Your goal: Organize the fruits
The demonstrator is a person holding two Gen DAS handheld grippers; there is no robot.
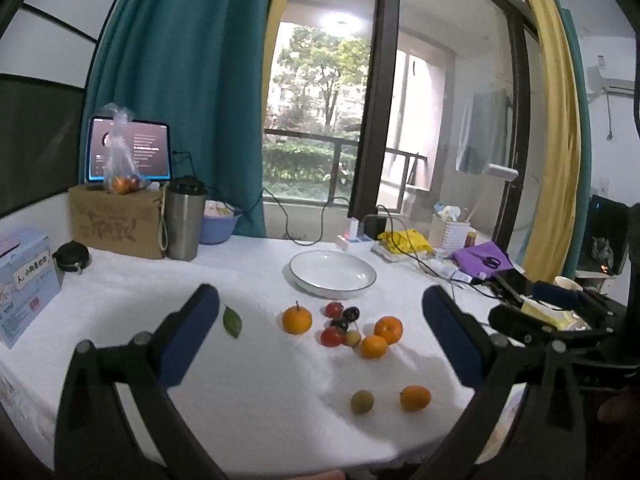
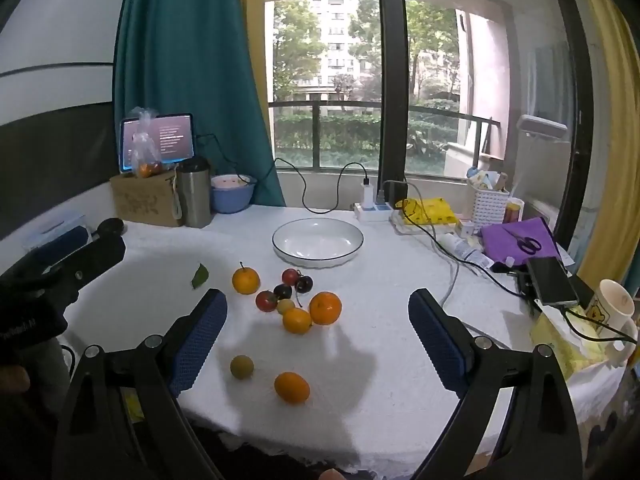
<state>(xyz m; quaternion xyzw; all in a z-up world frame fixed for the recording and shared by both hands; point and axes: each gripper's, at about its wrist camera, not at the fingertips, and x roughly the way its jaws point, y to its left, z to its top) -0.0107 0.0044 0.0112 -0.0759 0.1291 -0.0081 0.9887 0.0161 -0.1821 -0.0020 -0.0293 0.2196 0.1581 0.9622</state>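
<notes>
Loose fruit lies on the white tablecloth: a stemmed orange (image 1: 297,320) (image 2: 245,280), two more oranges (image 1: 388,329) (image 2: 325,308), red and dark cherries (image 1: 336,320) (image 2: 288,286), a greenish small fruit (image 1: 362,401) (image 2: 241,367) and a kumquat (image 1: 415,398) (image 2: 292,387) near the front edge. An empty white plate (image 1: 333,271) (image 2: 318,242) sits behind the fruit. My left gripper (image 1: 320,320) is open and empty above the fruit. My right gripper (image 2: 318,320) is open and empty above the cluster.
A green leaf (image 1: 232,321) (image 2: 199,275) lies left of the fruit. A steel tumbler (image 1: 184,220), cardboard box (image 1: 116,220), tablet and blue bowl (image 2: 231,194) stand at back left. Power strip, cables, purple cloth with scissors (image 2: 520,242), phone and mug (image 2: 614,308) crowd the right.
</notes>
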